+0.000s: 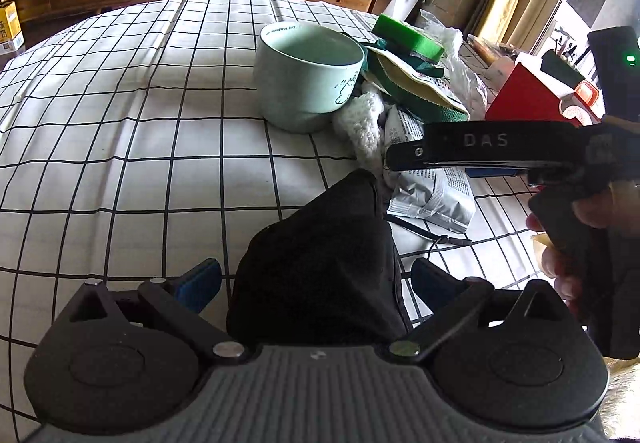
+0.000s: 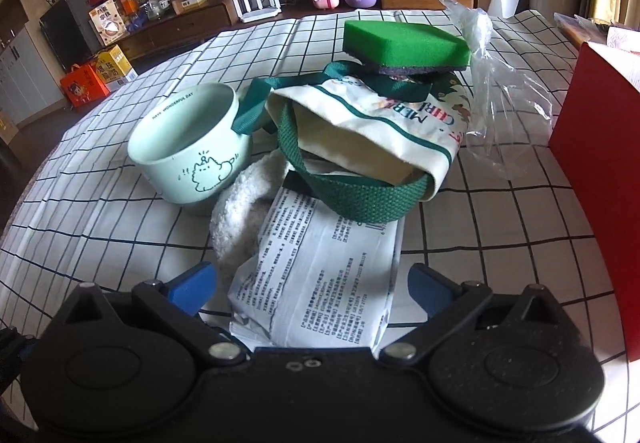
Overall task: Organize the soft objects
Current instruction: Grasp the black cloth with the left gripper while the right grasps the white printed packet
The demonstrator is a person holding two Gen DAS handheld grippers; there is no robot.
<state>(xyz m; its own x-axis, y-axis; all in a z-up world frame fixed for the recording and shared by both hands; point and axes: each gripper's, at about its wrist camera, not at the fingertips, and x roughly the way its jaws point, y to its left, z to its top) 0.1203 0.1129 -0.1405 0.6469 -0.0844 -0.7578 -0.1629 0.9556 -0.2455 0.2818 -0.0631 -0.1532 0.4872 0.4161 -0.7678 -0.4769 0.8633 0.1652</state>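
Note:
In the left wrist view a black soft pouch lies on the checked cloth between the open fingers of my left gripper; neither blue pad touches it. In the right wrist view my right gripper is open around the near end of a white printed packet, pads apart from it. Behind the packet lie a white fluffy cloth, a cream tote bag with green straps and a green sponge on top of the bag. The right gripper also shows in the left wrist view, above the packet.
A mint green mug stands left of the pile, also in the left wrist view. A clear plastic bag and a red box are on the right. The checked tablecloth covers the table. Shelves stand behind.

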